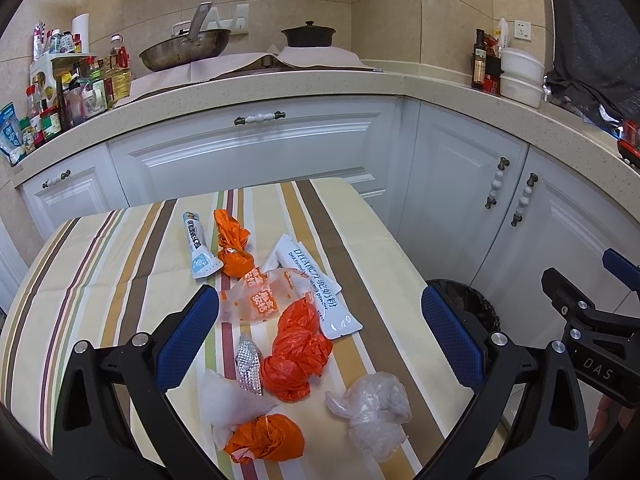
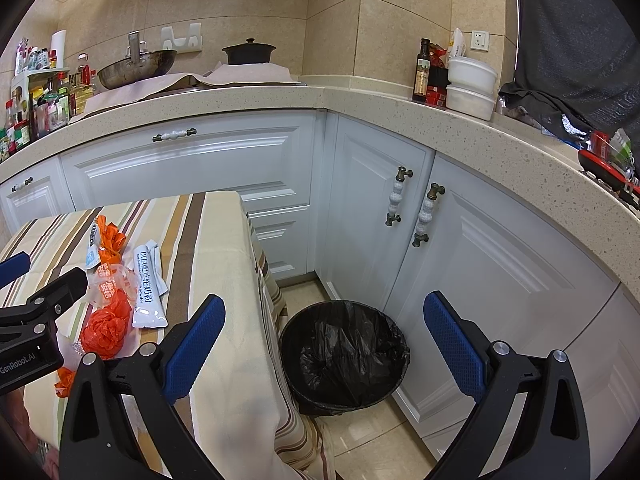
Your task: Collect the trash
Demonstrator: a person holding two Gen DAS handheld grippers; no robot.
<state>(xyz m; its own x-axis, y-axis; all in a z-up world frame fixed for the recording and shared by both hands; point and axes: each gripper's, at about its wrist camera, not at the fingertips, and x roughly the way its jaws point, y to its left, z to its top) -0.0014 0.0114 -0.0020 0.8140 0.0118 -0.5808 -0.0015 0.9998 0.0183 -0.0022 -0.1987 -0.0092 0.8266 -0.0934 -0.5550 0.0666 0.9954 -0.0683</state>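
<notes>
Left gripper jaws wide, holding nothing, above striped bench. Between jaws: orange bag wad, foil blister strip, printed clear wrapper. Beyond wad: white milk-powder sachet. Right gripper jaws wide, empty, over black-lined bin on floor just beside bench.

Bin mouth unobstructed; cabinet doors close behind.

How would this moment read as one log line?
left gripper: open, above trash on table | right gripper: open, empty, over bin | collected: none visible
</notes>
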